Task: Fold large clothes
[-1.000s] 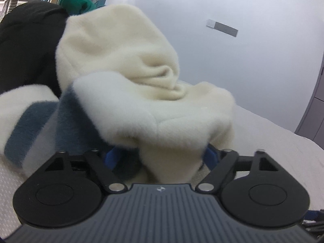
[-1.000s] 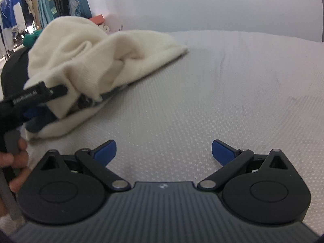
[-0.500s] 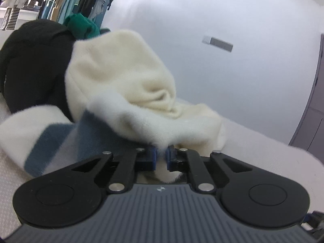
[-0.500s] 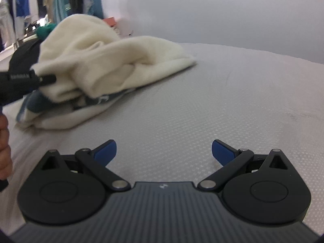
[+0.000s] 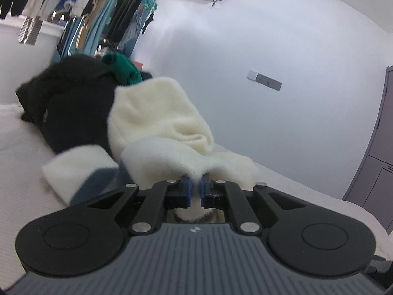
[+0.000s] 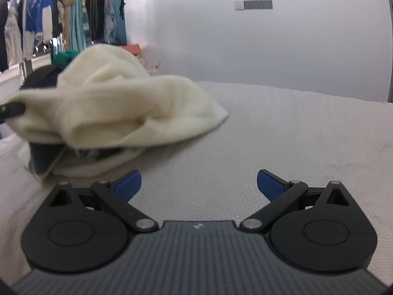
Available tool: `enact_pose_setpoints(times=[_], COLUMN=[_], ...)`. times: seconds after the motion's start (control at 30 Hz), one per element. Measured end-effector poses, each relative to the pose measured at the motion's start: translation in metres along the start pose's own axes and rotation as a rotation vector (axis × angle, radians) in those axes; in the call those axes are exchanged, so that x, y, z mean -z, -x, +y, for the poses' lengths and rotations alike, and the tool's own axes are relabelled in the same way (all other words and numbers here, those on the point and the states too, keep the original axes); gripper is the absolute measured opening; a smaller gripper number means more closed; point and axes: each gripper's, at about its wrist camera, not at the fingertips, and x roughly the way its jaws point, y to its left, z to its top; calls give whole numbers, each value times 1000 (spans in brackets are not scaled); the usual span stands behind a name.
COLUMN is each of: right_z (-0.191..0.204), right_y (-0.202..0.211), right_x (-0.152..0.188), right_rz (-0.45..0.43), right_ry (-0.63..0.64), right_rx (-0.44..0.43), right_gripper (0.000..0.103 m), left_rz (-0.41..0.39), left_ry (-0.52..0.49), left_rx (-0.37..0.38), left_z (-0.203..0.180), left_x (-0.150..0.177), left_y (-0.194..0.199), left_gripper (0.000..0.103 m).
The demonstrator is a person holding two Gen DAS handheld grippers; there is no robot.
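Observation:
A crumpled cream fleece garment (image 5: 162, 120) with blue-grey bands (image 5: 98, 179) lies on the grey bed. My left gripper (image 5: 195, 191) is shut on a fold of its cream edge and holds it raised. In the right wrist view the same garment (image 6: 127, 108) lies to the left, and the left gripper's tip (image 6: 12, 109) shows at its left edge. My right gripper (image 6: 199, 184) is open and empty, low over the bare bed surface, to the right of the garment.
A black garment (image 5: 71, 105) and a green one (image 5: 122, 68) are heaped behind the cream one. A rack of hanging clothes (image 6: 61, 19) stands at the back left. The grey textured bed cover (image 6: 282, 127) stretches right toward a white wall and a grey cabinet (image 5: 375, 162).
My left gripper went from open around the cream edge to shut on it and has lifted and pulled it back. The right gripper has tilted up slightly and stays open.

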Motion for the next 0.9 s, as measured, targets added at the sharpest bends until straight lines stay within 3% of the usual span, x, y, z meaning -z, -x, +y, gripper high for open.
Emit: enact_pose_setpoints(times=[0.27, 0.5, 0.73, 0.9], right_z=[-8, -12, 4, 12], right_y=[36, 52, 38, 8], right_x=[-5, -5, 1, -13], right_rz=[-51, -35, 23, 69], right_ry=[-48, -129, -135, -166], right_rx=[-74, -136, -205, -220], right_gripper=[102, 102, 102, 102], left_rz=[-12, 49, 74, 128], left_ry=[-4, 100, 141, 184], left_rx=[-35, -108, -131, -145], left_z=[-6, 21, 32, 49], left_x=[-5, 4, 1, 0], left_y=[68, 119, 118, 98], left_gripper=[8, 8, 8, 8])
